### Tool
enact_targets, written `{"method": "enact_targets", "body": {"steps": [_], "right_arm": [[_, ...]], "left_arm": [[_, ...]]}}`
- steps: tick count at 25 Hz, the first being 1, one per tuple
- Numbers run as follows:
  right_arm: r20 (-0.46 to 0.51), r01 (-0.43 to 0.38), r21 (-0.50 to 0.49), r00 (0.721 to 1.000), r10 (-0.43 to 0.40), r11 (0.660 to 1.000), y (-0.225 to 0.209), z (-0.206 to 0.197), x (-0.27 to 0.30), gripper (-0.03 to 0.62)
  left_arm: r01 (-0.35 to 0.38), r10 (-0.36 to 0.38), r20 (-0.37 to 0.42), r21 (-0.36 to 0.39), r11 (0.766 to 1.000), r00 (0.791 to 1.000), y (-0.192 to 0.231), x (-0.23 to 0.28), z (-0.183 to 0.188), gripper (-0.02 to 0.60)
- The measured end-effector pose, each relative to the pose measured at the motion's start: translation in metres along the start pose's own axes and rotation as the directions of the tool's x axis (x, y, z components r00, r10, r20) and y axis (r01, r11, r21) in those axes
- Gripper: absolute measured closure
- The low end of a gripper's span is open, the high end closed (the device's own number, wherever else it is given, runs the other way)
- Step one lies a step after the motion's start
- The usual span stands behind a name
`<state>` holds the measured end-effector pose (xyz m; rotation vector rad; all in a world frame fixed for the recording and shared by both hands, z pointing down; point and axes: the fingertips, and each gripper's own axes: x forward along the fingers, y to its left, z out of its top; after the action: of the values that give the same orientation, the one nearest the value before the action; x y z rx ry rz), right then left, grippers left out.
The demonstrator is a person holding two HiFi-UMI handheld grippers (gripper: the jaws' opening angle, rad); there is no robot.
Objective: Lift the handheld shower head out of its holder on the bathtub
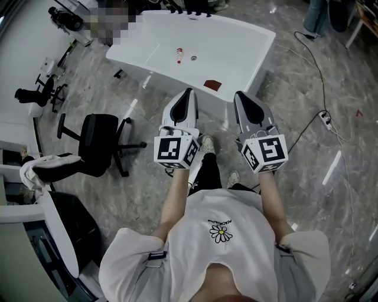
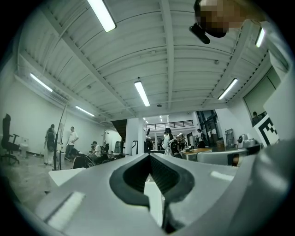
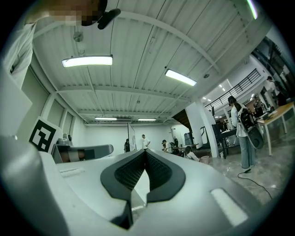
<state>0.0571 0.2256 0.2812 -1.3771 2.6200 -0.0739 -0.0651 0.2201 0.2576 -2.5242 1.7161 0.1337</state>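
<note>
The white bathtub [image 1: 248, 53] stands on the floor ahead of me, beyond both grippers. Dark tap fittings [image 1: 189, 12] line its far rim; the shower head and its holder are too small to tell apart there. A small red-and-white bottle [image 1: 179, 55] lies inside the tub and a brown square [image 1: 213, 85] rests on the near rim. My left gripper [image 1: 188, 92] and right gripper [image 1: 238, 94] are held side by side at chest height, well short of the tub. Both point up and away, jaws shut, nothing between them. The gripper views show only ceiling and hall past the left gripper [image 2: 149, 155] and right gripper [image 3: 144, 151].
A black office chair [image 1: 97, 141] stands to my left on the marble floor. A power strip [image 1: 325, 118] with a long cable lies to the right. A desk with a white cloth [image 1: 35, 168] is at the left edge. Several people stand far off in the hall.
</note>
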Motion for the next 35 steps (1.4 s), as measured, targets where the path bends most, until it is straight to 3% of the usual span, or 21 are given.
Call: {"method": "enact_targets", "body": {"steps": [6, 10, 18, 26, 35], "right_arm": [[-0.023, -0.021, -0.010, 1.000, 0.021, 1.000, -0.006, -0.014, 0.037, 0.571], [-0.053, -0.038, -0.071, 0.998, 0.034, 0.997, -0.012, -0.031, 0.080, 0.571], [-0.060, -0.019, -0.088, 0.998, 0.013, 0.996, -0.077, -0.035, 0.192, 0.571], [-0.057, 0.015, -0.078, 0.998, -0.020, 0.997, -0.142, -0.032, 0.318, 0.571], [-0.090, 0.029, -0.116, 0.995, -0.039, 0.993, -0.201, -0.037, 0.386, 0.548]], "left_arm": [[-0.013, 0.013, 0.016, -0.020, 1.000, 1.000, 0.030, 0.022, -0.011, 0.581], [-0.034, 0.036, 0.027, -0.065, 0.997, 0.999, 0.067, 0.053, -0.026, 0.581], [0.011, -0.005, 0.070, -0.074, 0.997, 0.998, 0.123, 0.184, -0.035, 0.581], [0.068, -0.063, 0.062, -0.073, 0.995, 0.996, 0.181, 0.303, -0.043, 0.581], [0.070, -0.067, 0.028, -0.115, 0.991, 0.997, 0.211, 0.388, -0.065, 0.581]]}}
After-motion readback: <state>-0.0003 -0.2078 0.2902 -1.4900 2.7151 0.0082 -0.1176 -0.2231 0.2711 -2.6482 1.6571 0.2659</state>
